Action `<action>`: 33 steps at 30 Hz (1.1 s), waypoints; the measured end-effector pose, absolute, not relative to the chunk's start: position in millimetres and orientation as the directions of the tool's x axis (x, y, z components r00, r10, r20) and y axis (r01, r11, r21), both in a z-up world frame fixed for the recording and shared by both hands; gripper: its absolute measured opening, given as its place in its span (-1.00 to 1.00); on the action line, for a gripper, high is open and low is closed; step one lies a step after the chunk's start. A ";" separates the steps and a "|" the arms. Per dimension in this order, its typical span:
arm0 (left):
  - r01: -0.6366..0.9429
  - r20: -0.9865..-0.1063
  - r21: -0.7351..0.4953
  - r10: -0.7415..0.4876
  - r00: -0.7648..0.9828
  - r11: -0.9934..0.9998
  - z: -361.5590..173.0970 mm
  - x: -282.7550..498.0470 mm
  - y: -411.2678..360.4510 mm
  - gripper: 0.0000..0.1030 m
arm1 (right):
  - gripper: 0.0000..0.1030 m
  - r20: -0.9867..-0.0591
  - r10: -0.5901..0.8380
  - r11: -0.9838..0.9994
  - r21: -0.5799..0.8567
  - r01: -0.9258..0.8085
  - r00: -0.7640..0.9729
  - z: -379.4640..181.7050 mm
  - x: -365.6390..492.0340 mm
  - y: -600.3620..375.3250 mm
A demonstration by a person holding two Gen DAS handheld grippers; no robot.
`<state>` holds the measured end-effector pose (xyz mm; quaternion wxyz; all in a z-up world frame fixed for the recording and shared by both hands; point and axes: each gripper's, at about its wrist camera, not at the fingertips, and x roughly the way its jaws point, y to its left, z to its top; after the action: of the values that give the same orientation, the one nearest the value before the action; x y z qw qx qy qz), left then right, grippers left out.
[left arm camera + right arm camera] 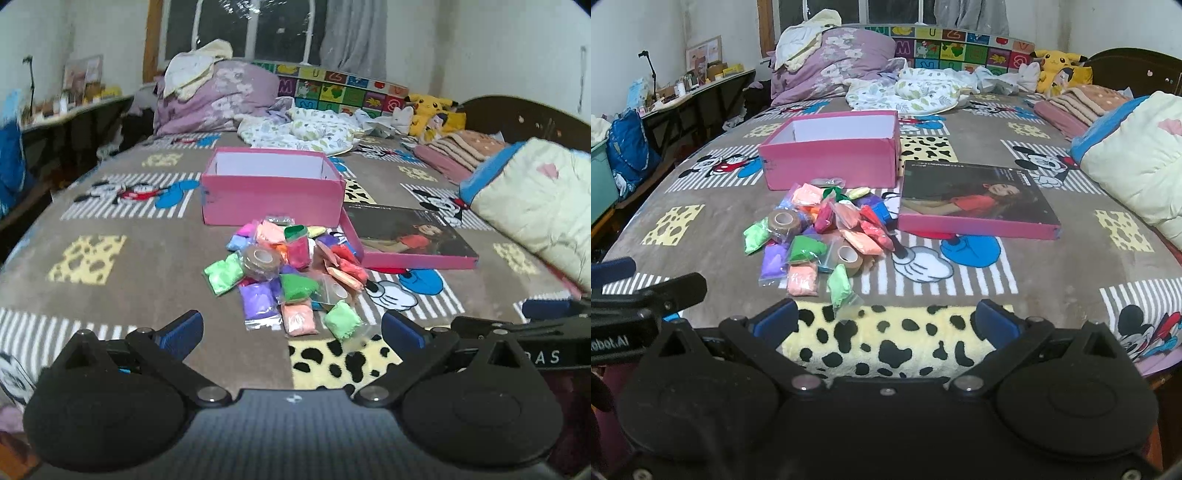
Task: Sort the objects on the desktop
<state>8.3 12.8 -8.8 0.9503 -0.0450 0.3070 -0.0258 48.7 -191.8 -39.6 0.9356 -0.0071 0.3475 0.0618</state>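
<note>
Soft, light, slippery clay packets (295,273) heaped before pink box (271,192) on bed; best pinched mid-bulge; left tool (291,328) and right tool (886,321) both spread, empty.

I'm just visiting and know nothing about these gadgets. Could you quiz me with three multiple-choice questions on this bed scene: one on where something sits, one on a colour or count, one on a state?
1. Where does the pile of clay packets lie?
A. Inside the pink box
B. On the blanket in front of the pink box
C. On the lid

2. How many rolls of brown tape show in the pile?
A. None
B. Two
C. Five

3. What is the state of the pink box?
A. Open, nothing visible inside
B. Shut with its lid
C. Tipped on its side

Answers:
1 B: the packets rest on the blanket, nearer than the box.
2 B: one roll sits mid-pile, another near its front.
3 A: its lid lies beside it and only white inner walls show.
</note>
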 end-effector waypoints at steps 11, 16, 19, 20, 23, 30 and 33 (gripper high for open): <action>0.036 -0.587 -0.102 -0.089 0.805 0.994 -10.5 11.0 17.5 1.00 | 0.99 -0.654 0.115 0.992 0.031 -0.126 0.747 -42.0 50.6 -191.2; 0.048 -0.577 -0.102 -0.099 0.811 0.994 -10.3 10.7 19.7 1.00 | 0.99 -0.658 0.116 0.991 0.027 -0.131 0.744 -43.7 51.6 -190.0; 0.066 -0.574 -0.103 -0.113 0.811 0.993 -10.3 10.9 17.9 1.00 | 0.99 -0.659 0.116 0.991 0.029 -0.129 0.743 -44.1 52.7 -190.4; 0.076 -0.573 -0.107 -0.124 0.810 0.991 -10.2 10.8 17.2 1.00 | 0.99 -0.659 0.117 0.991 0.029 -0.130 0.743 -44.1 52.9 -190.4; 0.081 -0.563 -0.096 -0.121 0.817 0.992 -9.5 10.3 15.6 1.00 | 0.99 -0.659 0.117 0.991 0.027 -0.131 0.743 -43.9 53.4 -190.2; 0.085 -0.561 -0.090 -0.121 0.819 0.992 -8.6 12.3 13.9 1.00 | 0.99 -0.659 0.114 0.991 0.026 -0.129 0.743 -43.5 54.5 -191.3; 0.087 -0.563 -0.089 -0.123 0.818 0.992 -8.7 13.0 14.3 1.00 | 0.99 -0.660 0.116 0.991 0.027 -0.130 0.742 -43.7 55.1 -191.1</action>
<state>13.0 14.3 -8.7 0.9528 -0.0297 0.2970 -0.0551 55.1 -191.1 -43.7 0.9332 -0.0105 0.3530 0.0659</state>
